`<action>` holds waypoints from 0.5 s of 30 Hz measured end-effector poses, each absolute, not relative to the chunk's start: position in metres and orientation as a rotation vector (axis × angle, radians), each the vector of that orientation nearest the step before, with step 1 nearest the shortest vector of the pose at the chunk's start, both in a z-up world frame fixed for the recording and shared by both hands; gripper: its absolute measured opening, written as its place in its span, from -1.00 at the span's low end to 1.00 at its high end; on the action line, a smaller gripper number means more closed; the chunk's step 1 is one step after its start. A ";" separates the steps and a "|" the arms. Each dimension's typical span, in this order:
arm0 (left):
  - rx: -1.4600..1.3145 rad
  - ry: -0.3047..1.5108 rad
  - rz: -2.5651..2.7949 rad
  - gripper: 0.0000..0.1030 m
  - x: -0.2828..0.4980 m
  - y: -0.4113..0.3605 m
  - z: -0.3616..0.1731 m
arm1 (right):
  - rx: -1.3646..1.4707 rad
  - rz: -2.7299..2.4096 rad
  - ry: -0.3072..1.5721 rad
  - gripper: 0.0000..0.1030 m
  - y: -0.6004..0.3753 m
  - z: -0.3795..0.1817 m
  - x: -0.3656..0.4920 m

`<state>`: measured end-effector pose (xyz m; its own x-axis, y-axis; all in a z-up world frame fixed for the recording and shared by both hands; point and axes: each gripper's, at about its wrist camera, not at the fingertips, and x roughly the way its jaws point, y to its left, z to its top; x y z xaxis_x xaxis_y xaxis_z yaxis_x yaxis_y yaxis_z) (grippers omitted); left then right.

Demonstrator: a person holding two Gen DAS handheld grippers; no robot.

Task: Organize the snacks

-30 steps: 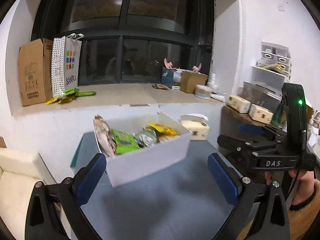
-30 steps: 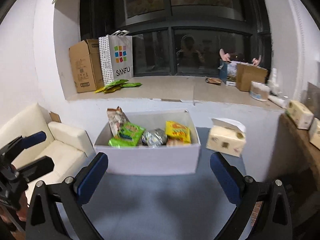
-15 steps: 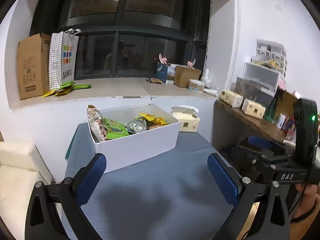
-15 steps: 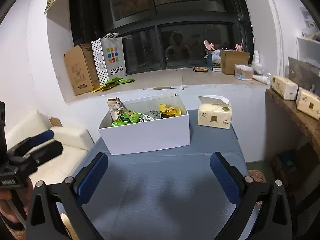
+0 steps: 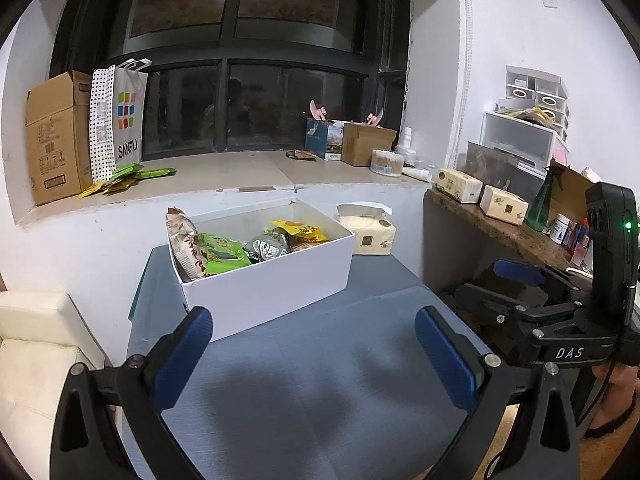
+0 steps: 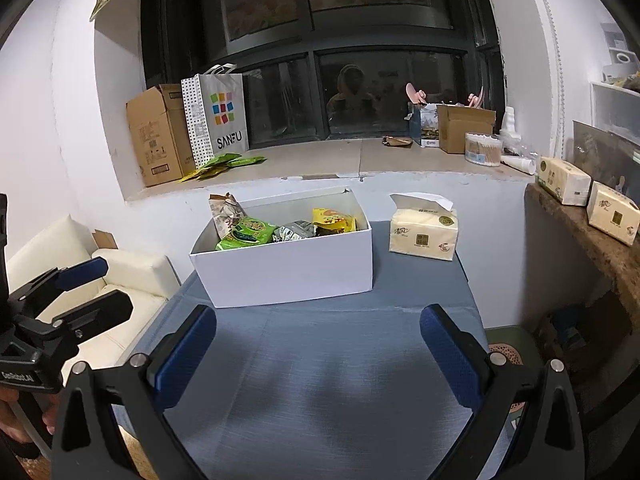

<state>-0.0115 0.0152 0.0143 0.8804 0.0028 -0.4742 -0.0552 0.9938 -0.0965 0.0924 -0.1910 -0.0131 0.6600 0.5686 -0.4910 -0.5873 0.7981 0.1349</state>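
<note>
A white box [image 5: 272, 280] [image 6: 288, 268] stands at the far side of the blue-grey table [image 5: 320, 380] [image 6: 328, 368]. It holds several snack packets: a brown upright one [image 5: 182, 240], a green one [image 5: 222, 256] [image 6: 246, 234], a silver one [image 6: 294, 232] and a yellow one [image 5: 298, 230] [image 6: 332, 220]. My left gripper [image 5: 314, 356] is open and empty, above the near table. My right gripper [image 6: 318, 356] is open and empty too, in front of the box. Each gripper shows at the edge of the other's view.
A tissue pack [image 6: 424, 232] lies right of the box. A windowsill behind holds a cardboard box [image 6: 156, 136], a SANFU bag [image 6: 216, 120] and green packets [image 6: 224, 162]. A cream sofa [image 6: 120, 280] is on the left, a cluttered shelf [image 5: 500, 216] on the right.
Both grippers have drawn back from the box, which now looks smaller and farther. Both stay open and empty.
</note>
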 end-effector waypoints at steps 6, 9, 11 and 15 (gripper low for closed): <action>-0.116 0.498 0.031 0.99 -0.011 0.019 0.013 | -0.047 0.655 0.538 1.00 -0.188 -0.012 0.091; -0.111 0.494 0.029 0.99 -0.011 0.018 0.013 | -0.047 0.656 0.538 1.00 -0.188 -0.012 0.091; -0.109 0.496 0.032 0.99 -0.011 0.018 0.013 | -0.047 0.655 0.538 1.00 -0.188 -0.012 0.091; -0.108 0.498 0.033 0.99 -0.011 0.017 0.012 | -0.049 0.654 0.540 1.00 -0.187 -0.011 0.091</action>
<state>-0.0107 0.0174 0.0122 0.8781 0.0055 -0.4784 -0.0580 0.9938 -0.0949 0.0905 -0.1871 -0.0110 0.6616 0.5655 -0.4924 -0.5906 0.7976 0.1225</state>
